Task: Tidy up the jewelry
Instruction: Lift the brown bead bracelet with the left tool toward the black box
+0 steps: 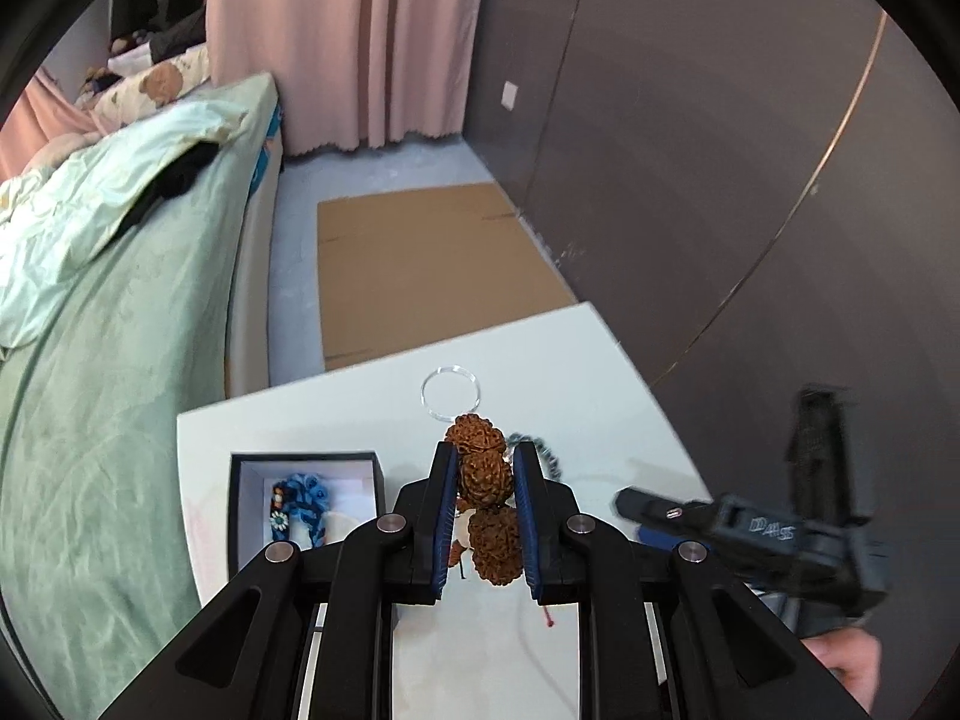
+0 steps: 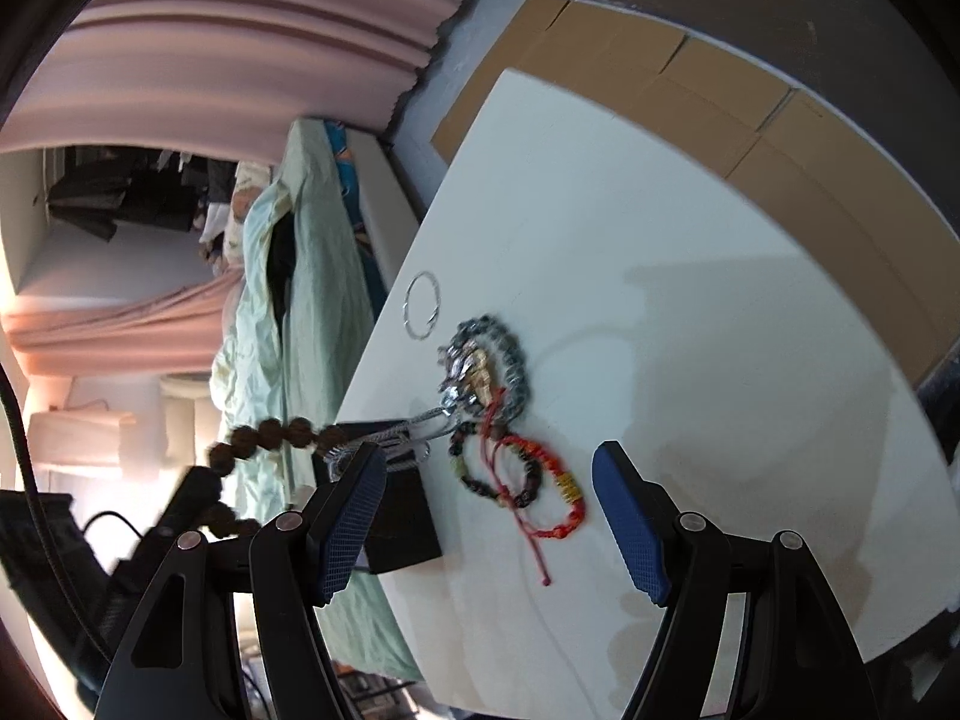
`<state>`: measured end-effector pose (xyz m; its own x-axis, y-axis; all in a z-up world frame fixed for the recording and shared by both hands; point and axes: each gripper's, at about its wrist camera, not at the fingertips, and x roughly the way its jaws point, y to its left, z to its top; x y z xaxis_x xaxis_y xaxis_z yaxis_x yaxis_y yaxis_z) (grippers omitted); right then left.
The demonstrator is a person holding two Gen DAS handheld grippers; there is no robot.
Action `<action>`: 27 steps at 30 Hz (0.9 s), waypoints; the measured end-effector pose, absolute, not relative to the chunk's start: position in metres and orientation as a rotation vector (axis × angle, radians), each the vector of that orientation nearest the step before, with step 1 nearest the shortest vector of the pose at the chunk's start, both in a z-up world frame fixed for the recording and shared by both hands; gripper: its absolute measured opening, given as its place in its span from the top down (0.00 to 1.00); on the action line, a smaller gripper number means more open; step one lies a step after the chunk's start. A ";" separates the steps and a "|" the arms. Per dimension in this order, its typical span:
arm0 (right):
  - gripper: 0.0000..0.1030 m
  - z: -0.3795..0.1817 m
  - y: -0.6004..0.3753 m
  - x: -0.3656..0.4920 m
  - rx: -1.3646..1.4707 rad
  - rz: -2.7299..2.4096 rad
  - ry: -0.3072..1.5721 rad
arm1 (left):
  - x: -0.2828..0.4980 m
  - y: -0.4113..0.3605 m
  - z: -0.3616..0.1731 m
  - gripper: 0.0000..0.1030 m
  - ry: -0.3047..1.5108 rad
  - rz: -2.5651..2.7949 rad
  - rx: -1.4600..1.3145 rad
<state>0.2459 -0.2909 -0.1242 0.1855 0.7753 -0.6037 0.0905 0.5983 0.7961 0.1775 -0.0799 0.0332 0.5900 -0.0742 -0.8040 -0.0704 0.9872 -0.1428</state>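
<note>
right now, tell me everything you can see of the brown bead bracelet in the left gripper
The brown bead bracelet is a string of large, knobbly, rust-brown beads that look like dried seeds. The left gripper is shut on it, its blue-padded fingers pressing on the beads from both sides. Three beads show between the pads, one poking out past the tips. In the right wrist view the rest of the loop hangs in the air, lifted clear of the white table, touching nothing else visible.

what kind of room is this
Most likely a bedroom in a home. A bed with rumpled pale green bedding stands right beside the white table, pink curtains hang to the floor behind it, and dark clothes seem to hang in the far corner.
</note>
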 end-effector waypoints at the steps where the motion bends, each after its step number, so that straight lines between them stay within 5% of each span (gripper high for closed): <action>1: 0.29 -0.125 -0.288 0.246 0.838 0.588 1.321 | 0.176 -0.081 0.038 0.81 0.931 -0.005 -0.161; 16: 0.30 -0.121 -0.252 0.245 0.696 0.617 1.327 | 0.146 -0.060 0.106 0.81 0.811 -0.004 -0.137; 27: 0.55 -0.124 -0.226 0.261 0.583 0.624 1.254 | 0.131 -0.030 0.111 0.81 0.793 0.048 -0.156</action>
